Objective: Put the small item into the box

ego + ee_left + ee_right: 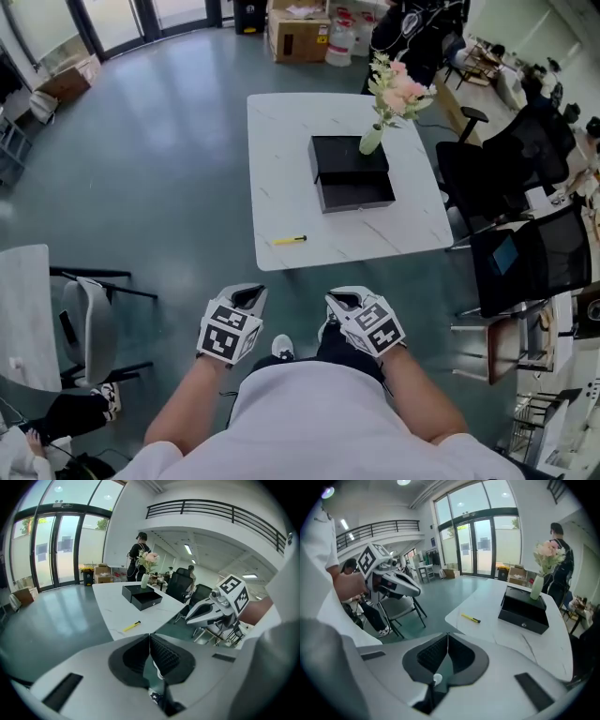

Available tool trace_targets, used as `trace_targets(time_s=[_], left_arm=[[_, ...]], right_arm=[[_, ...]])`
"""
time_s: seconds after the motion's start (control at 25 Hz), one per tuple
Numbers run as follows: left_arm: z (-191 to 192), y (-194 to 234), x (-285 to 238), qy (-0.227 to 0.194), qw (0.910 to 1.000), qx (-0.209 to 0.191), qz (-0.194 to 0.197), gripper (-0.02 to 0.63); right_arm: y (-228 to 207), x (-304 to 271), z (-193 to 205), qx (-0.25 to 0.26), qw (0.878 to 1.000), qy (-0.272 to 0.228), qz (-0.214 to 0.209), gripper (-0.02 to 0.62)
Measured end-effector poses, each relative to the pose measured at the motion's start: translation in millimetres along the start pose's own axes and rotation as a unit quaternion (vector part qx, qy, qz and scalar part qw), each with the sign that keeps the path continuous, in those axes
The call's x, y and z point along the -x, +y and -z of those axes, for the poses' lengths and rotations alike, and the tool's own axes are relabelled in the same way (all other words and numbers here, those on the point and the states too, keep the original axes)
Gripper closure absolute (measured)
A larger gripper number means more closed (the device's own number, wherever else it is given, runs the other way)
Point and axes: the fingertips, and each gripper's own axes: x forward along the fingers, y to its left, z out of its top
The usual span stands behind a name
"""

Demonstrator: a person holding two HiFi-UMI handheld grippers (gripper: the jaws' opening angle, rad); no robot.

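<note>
Lying pen (pixel 290 241) (details indistinct) near box (pixel 342 159)

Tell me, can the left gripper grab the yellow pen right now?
Probably not from there. The left gripper hangs by the person, its jaws together, with open floor between it and the table. Nothing blocks the yellow pen near the table's front edge.

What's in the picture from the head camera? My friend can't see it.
A person holds the left gripper and right gripper, both shut and empty, short of a white table. On it lie a yellow pen and a black box with a vase of pink flowers on top.
</note>
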Motion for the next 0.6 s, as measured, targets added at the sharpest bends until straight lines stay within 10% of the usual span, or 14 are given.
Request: trace_targets(time_s=[0.6], left_arm=[[-9,38,-27,0.006,0.9936,0.085,-0.074,0.589]], right_arm=[[-63,-101,-42,0.216,0.974,0.061,-0.033,0.578]])
